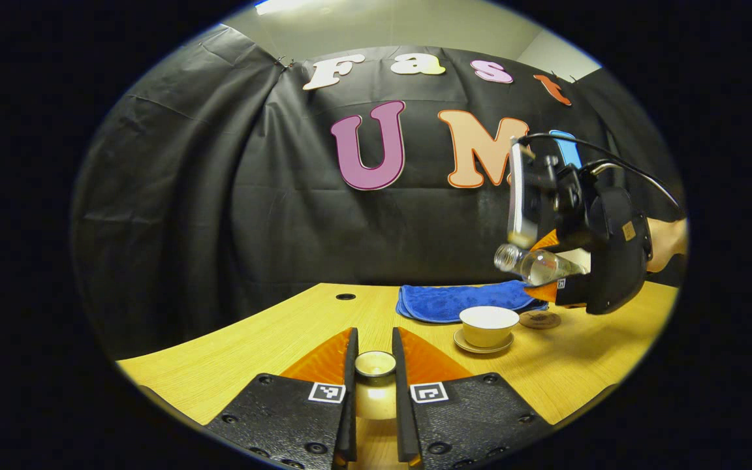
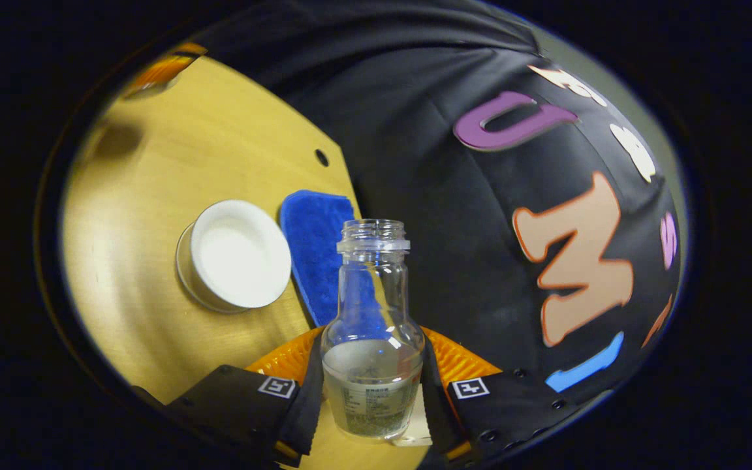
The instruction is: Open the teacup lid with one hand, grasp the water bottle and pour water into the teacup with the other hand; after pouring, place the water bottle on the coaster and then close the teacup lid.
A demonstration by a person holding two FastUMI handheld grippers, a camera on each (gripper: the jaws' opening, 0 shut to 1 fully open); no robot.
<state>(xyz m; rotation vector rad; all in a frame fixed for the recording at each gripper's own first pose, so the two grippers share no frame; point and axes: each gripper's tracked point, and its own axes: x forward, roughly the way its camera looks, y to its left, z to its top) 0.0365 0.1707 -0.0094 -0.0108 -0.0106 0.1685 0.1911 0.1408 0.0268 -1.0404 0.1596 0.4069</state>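
Your left gripper [image 1: 374, 365]: jaws clamp lid [image 1: 375, 363]. Your right gripper [image 2: 372, 385]: jaws clamp tilted bottle [image 2: 372, 339] above open teacup [image 1: 488, 325], worktop [image 1: 284, 339].

On the light wooden table [image 1: 232, 339], the open white porcelain teacup [image 1: 488, 324] stands on its round saucer [image 1: 482, 344]. Seen in the left gripper view, the folded blue terry cloth [image 1: 454, 301] lies just behind the cup toward 11 o'clock, and the small round dark coaster [image 1: 539, 319] lies just beside the cup at 2 o'clock. The clear glass water bottle [image 1: 532, 264] sits between the right tongs [image 1: 549, 267], tilted, above the cup and coaster, its mouth toward 9 o'clock. The round teacup lid [image 1: 375, 364] sits between the left tongs [image 1: 375, 365], near the cup at its 8 o'clock.
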